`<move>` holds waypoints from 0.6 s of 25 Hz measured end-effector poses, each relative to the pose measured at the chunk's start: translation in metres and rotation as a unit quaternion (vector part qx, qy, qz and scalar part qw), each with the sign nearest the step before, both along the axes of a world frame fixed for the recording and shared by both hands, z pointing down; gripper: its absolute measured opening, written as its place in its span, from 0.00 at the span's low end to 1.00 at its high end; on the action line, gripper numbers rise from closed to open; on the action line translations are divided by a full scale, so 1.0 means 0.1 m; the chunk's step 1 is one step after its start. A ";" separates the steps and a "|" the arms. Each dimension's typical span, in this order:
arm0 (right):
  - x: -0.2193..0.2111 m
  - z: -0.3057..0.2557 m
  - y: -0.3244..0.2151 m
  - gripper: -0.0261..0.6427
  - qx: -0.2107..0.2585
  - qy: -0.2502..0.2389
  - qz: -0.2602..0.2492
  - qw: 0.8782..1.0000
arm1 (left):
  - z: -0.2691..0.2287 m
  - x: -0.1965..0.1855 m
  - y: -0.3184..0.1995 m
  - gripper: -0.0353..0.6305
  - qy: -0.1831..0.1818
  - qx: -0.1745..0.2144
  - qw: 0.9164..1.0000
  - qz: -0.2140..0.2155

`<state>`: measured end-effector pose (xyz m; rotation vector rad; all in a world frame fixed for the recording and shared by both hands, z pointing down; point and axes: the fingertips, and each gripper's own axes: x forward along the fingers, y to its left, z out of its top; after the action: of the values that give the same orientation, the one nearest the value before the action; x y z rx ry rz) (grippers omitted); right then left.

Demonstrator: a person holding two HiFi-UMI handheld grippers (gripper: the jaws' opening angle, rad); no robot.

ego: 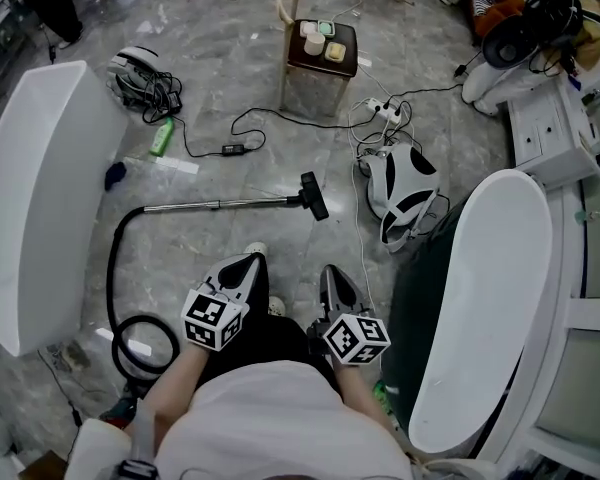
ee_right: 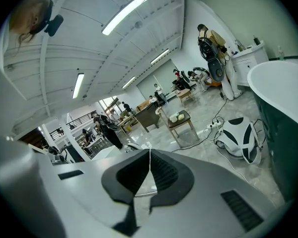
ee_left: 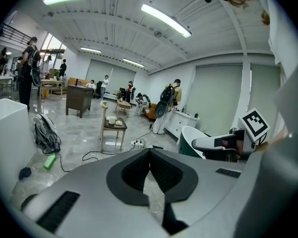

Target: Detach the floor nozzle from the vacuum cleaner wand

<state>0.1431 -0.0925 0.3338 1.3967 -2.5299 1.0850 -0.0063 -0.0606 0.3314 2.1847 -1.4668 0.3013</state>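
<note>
The vacuum wand (ego: 220, 205), a thin metal tube, lies across the grey floor. The black floor nozzle (ego: 314, 195) is fitted on its right end. A black hose (ego: 113, 268) curves from the tube's left end down to a coil (ego: 145, 346). My left gripper (ego: 252, 258) and right gripper (ego: 330, 270) hang side by side above the floor, nearer me than the wand and apart from it. Both are shut with nothing between the jaws, as the left gripper (ee_left: 149, 150) and right gripper (ee_right: 149, 150) views show. The right gripper's marker cube (ee_left: 253, 124) shows in the left gripper view.
White bathtubs stand at the left (ego: 40, 198) and right (ego: 490, 288). Beyond the wand are a small wooden table (ego: 320, 53), a power strip with cables (ego: 380, 108), a white-and-black bag (ego: 405, 188) and a green bottle (ego: 161, 136). People stand far off in the room.
</note>
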 end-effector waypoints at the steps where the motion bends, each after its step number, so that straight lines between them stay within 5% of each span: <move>1: -0.02 -0.01 -0.06 0.06 0.002 0.003 0.000 1.000 | -0.01 0.00 -0.06 0.07 0.000 0.001 1.000 0.005; 15: -0.44 -0.07 -0.86 0.06 0.004 0.020 0.010 1.000 | -0.10 -0.34 -0.96 0.07 0.008 0.004 0.999 0.043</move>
<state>0.0993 -0.1787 0.3267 1.4335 -2.5009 1.0398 -0.0402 -0.1564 0.3213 2.2563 -1.3699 0.3061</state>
